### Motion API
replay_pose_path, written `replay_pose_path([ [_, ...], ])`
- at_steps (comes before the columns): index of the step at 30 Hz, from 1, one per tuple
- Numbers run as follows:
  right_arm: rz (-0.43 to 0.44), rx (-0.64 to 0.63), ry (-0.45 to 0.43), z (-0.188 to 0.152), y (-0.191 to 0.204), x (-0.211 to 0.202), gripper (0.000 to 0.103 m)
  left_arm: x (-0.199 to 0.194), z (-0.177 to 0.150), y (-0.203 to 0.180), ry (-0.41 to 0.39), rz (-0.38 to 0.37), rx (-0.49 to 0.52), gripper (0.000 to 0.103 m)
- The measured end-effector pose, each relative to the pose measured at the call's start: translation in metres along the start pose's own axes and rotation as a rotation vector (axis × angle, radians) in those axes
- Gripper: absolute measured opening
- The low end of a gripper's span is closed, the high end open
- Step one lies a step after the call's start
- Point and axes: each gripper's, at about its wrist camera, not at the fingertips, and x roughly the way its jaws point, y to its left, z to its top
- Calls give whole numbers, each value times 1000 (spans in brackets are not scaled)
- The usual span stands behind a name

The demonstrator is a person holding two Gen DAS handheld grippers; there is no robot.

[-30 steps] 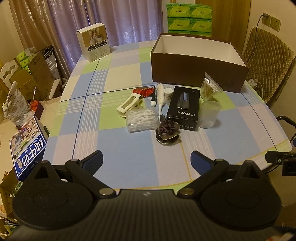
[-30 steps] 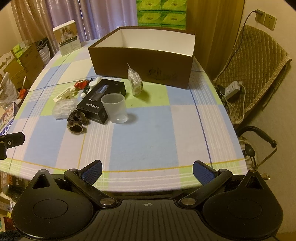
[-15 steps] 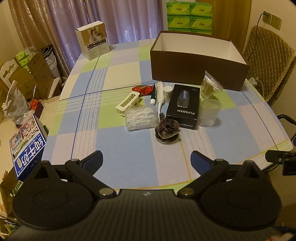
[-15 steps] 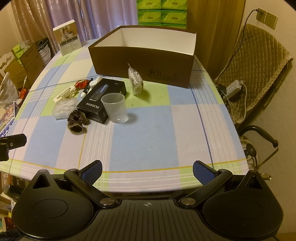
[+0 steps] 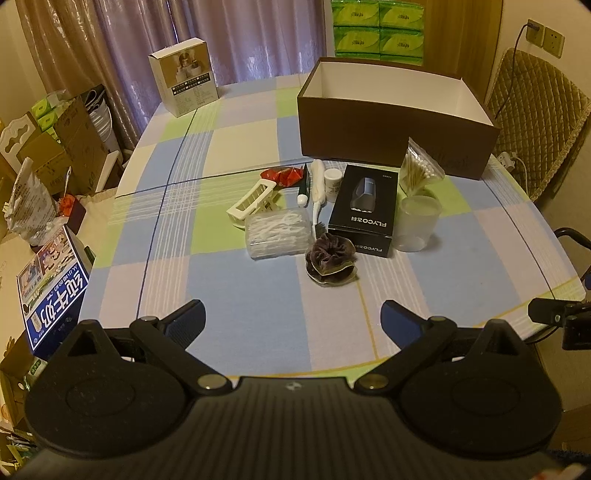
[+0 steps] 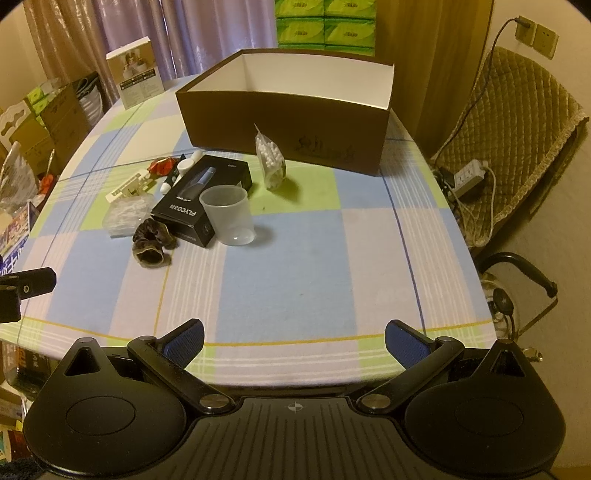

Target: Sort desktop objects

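With both jaws spread wide and empty over the near bench edge, we start with the scrunchie (image 5: 331,261), nearest of the clutter, then carry it to the far brown box (image 5: 395,122).

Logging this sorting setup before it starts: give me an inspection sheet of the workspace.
Surface: checked tablecloth, near half bare.
Job's things: open brown box, nothing visible inside; black FLYCO box, plastic cup, cotton swab bag, scrunchie clustered before it.
Clutter: white carton at far corner.
Grippers: left gripper and right gripper open, holding nothing.
Cables: power strip on chair.
Surroundings: curtains, green tissue packs.
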Motion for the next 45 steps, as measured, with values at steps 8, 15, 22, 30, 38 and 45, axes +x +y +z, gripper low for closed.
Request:
replay_pose_path([
  [8, 2, -5, 11, 1, -2, 4, 101, 6, 0, -2, 12, 3, -6, 100],
  [15, 7, -5, 17, 2, -4, 7, 101, 9, 1, -5, 25, 14, -33, 100],
  [22, 14, 0, 13, 4, -6, 9, 101, 15, 2, -3, 14, -1, -33, 102],
  [30, 40, 7, -33, 8, -7, 13, 101, 23, 1, 2, 0, -39, -34, 102],
  [38, 82, 22, -58, 14, -9, 25, 101, 37, 2, 6, -36, -84, -2, 102],
  [45, 92, 37, -62, 19, -9, 38, 101, 60, 4, 6, -54, -115, 54, 95],
])
